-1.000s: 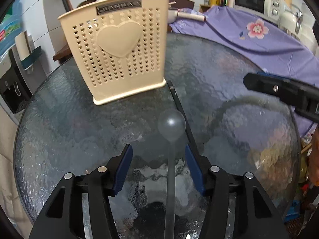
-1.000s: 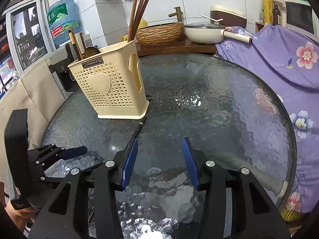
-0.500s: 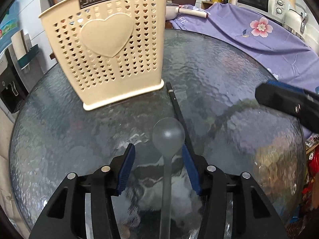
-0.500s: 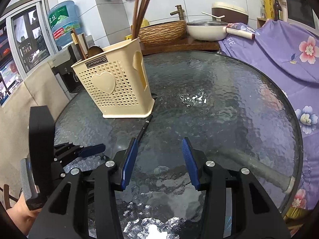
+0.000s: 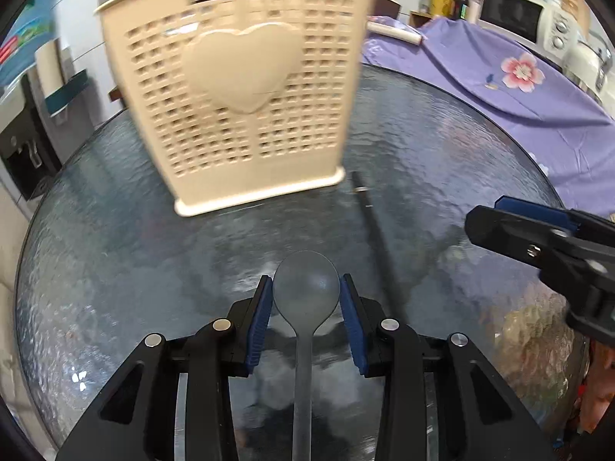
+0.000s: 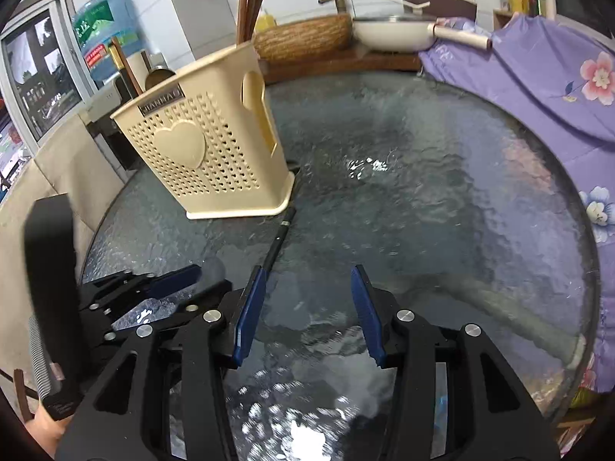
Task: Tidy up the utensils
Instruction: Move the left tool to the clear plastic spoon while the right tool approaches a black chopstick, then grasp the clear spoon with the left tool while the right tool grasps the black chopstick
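Left gripper: the left gripper point(image 5: 306, 299) has just been closing, and its two blue pads point(image 5: 260, 315) now sit right at the sides of the spoon's round bowl. It looks like they touch it, so I think the hold has just begun.
Spoon: the grey spoon point(image 5: 306, 290) lies flat on the glass table point(image 5: 442, 146). Its bowl is between the left pads and its long handle runs back under the gripper.
Right gripper: the right gripper point(image 6: 307, 307) is about half open with nothing between its pads. It hangs over bare glass, off to the right of the left one.
Black stick: a thin black utensil point(image 6: 277, 236) lies on the glass just right of the spoon. Its near end is by the right gripper's left pad, and its far end points at the holder's foot.
Holder: the cream holder point(image 5: 246, 88) with the heart stands straight ahead of the left gripper, near it. Chopsticks point(image 6: 251, 4) already poke out of its top.
How to do it well: squeeze evenly, because a round bowl can slip out sideways. Lift slowly, keep clear of the black stick, then tip the spoon upright before it goes into the holder.
What could go wrong: the spoon may twist or drop if the hold is only on its edges.
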